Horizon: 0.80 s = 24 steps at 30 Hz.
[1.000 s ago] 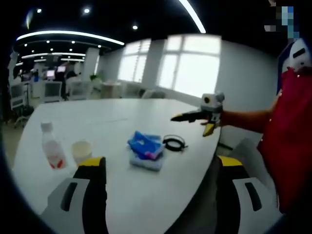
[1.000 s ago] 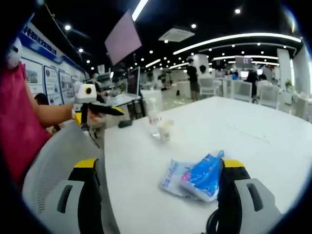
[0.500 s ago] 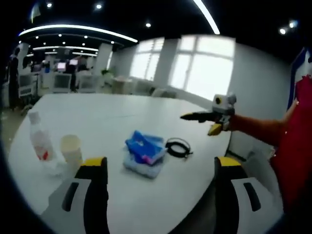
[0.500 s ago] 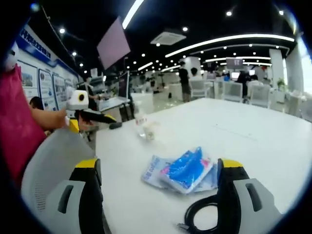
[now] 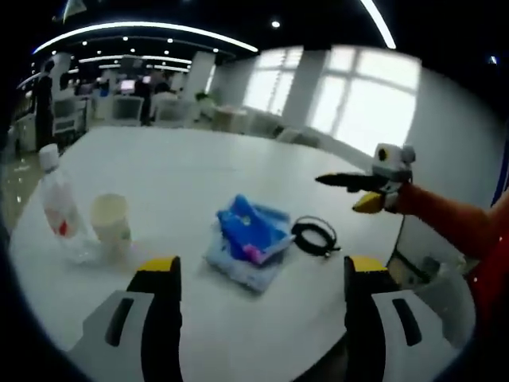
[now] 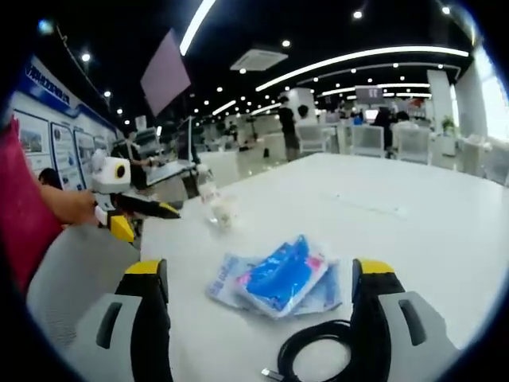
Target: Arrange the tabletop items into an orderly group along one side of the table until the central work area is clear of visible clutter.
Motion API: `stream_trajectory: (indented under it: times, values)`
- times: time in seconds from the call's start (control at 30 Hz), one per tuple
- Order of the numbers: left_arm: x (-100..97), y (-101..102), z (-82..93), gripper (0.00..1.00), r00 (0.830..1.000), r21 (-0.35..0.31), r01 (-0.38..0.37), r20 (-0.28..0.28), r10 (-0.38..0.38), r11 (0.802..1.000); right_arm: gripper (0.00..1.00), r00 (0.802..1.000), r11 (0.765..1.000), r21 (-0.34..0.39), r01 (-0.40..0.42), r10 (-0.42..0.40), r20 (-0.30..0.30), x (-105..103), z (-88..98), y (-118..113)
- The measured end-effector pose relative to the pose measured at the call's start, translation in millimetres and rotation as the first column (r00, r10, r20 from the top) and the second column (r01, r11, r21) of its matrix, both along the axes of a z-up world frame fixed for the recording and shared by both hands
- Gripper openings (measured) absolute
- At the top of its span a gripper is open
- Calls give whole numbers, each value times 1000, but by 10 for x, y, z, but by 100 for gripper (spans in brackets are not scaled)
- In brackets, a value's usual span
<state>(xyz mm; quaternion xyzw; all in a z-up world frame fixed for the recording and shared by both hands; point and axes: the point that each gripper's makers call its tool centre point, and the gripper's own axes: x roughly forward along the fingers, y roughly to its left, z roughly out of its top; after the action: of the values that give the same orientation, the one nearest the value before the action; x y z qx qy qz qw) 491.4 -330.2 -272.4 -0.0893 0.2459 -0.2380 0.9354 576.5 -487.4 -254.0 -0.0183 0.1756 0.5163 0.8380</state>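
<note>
Four things sit mid-table: blue packet (image 5: pixel 253 232) on a tissue pack (image 5: pixel 238 263), black cable (image 5: pixel 315 235) at three o'clock, cup (image 5: pixel 110 225) and bottle (image 5: pixel 57 204) at nine. Left gripper (image 5: pixel 258 298) and right gripper (image 6: pixel 258 306) hover wide, holding nothing. Best grab one thing gently and carry it edgeward.

L claw (image 5: pixel 253 318): 2 grey jaws w/ yellow caps at tips, black inner faces, dark oval slot in each grey side.
R claw (image 6: pixel 254 318): same build; 2 grey jaws, yellow tip caps, black inner pads, dark slot per side.
R claw seen from L view: slim black jaws, yellow grip below.
L claw seen from R view: black jaws w/ yellow tip, yellow handle.
Clothing: red top (image 6: pixel 24 215), short sleeve; red also at far right of L view.
</note>
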Motion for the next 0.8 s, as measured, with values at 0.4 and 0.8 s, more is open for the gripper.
stream_trajectory:
  times: [0.4, 0.8]
  values:
    - [351, -54, -378, 67, 985, -21, -111, -132, 107, 994, 84, 994, 998, -17, 64, -65, -87, 327, -207, -50]
    - [460, -71, -799, 51, 955, -8, -171, -248, 163, 985, 51, 981, 992, -74, 102, -112, -156, 630, -467, -16]
